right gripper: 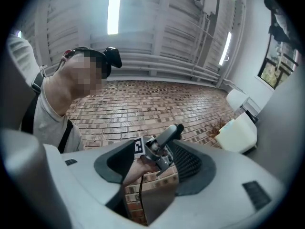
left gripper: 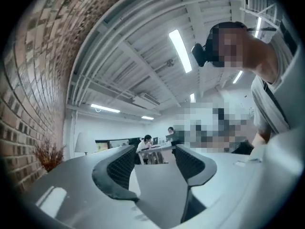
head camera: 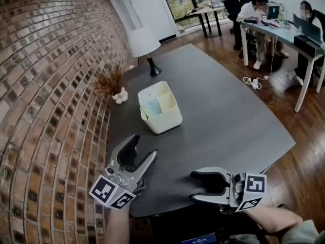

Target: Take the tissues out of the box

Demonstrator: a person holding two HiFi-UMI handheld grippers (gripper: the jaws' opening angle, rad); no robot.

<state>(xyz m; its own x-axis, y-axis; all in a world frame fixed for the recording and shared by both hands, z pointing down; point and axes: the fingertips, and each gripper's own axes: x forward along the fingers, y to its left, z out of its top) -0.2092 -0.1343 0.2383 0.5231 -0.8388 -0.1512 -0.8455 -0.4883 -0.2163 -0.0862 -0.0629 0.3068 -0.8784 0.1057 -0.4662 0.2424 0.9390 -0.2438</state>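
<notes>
A cream open-top box (head camera: 160, 107) stands on the dark grey table (head camera: 218, 116), with pale tissues showing inside it. The same box (right gripper: 238, 133) shows at the right of the right gripper view. My left gripper (head camera: 143, 149) hovers over the table's near left edge, well short of the box, jaws apart with nothing between them. In its own view the left gripper (left gripper: 155, 166) looks across the bare tabletop. My right gripper (head camera: 196, 186) is at the near edge and points left, open and empty. Through the right gripper (right gripper: 152, 163) I see the left gripper (right gripper: 162, 144).
A brick wall (head camera: 45, 85) runs along the table's left side. A white lamp (head camera: 143, 42) and a dried plant in a white vase (head camera: 112, 84) stand behind the box. People sit at desks (head camera: 277, 32) at the far right, and a power strip (head camera: 254, 83) lies on the wood floor.
</notes>
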